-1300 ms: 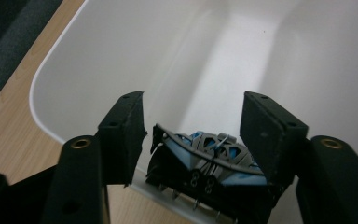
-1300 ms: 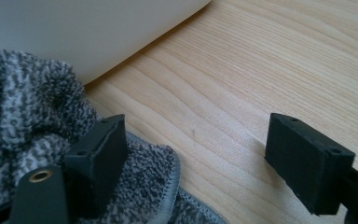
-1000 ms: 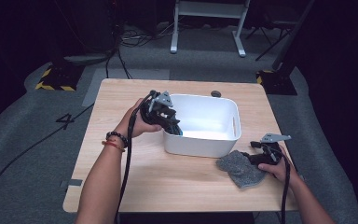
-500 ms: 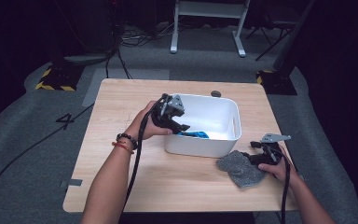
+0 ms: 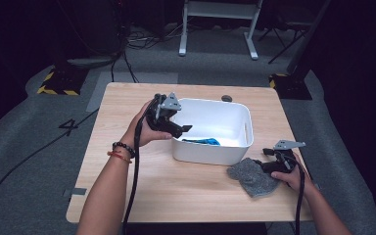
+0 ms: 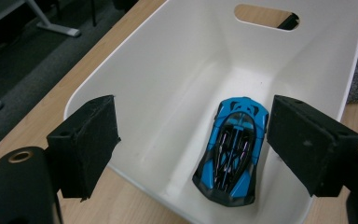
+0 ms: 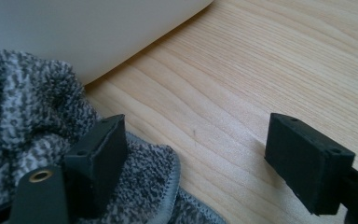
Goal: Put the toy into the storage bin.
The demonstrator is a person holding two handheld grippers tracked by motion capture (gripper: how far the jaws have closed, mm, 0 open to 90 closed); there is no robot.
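A white plastic bin point(image 5: 210, 152) stands on the wooden table point(image 5: 127, 171). A blue toy car point(image 5: 201, 141) lies on its floor near the front wall, and it also shows between the jaws in the left gripper view point(image 6: 233, 149). My left gripper point(image 5: 180, 129) hangs over the bin's left end, open and holding nothing point(image 6: 193, 135). A grey knitted cloth point(image 5: 252, 177) lies on the table at the bin's front right corner. My right gripper point(image 5: 270, 165) is low at the cloth's right edge, open point(image 7: 198, 154). Its left jaw rests on the cloth point(image 7: 23, 116) and its right jaw is over bare wood.
A small dark round thing point(image 5: 226, 98) sits on the table just behind the bin. The bin's far wall has an oval handle slot point(image 6: 265, 16). Bare wood stretches left and in front of the bin. Cables and a white stand's legs point(image 5: 218, 46) lie on the floor beyond.
My left gripper moved right, over the bin's left end, and opened. The blue car, not seen in the bin a second ago, now lies inside. The right gripper stayed put.
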